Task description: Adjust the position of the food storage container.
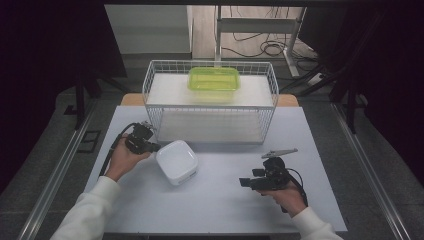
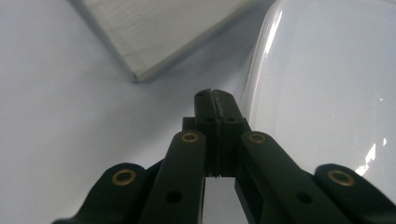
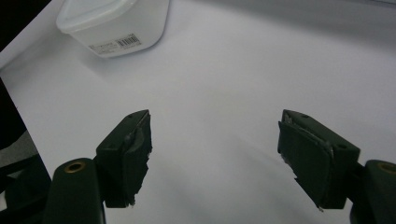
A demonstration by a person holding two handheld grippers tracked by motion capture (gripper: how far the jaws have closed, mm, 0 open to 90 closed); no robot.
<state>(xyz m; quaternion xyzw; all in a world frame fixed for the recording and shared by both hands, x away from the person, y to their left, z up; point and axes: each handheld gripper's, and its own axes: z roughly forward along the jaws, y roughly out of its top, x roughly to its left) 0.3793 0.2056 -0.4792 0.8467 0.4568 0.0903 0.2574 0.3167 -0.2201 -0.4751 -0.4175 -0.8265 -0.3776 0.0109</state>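
Observation:
A white square plastic container (image 1: 176, 161) sits on the pale table (image 1: 215, 205), left of the middle. My left gripper (image 1: 156, 147) lies right beside its left rim, low over the table. In the left gripper view that gripper (image 2: 215, 95) is shut with its pads pressed together and nothing between them, and the container's glossy rim (image 2: 327, 84) runs just to the right. My right gripper (image 1: 243, 182) is at the front right, pointing left. In the right gripper view it (image 3: 215, 154) stands open over bare table, with the container (image 3: 112, 23) far off at the top left.
A white wire rack (image 1: 150, 85) stands at the back of the table. A lime-green lidded box (image 1: 214, 80) rests on its upper shelf. The corner of the rack's lower board (image 2: 154, 32) lies just beyond my left gripper. Dark floor surrounds the table.

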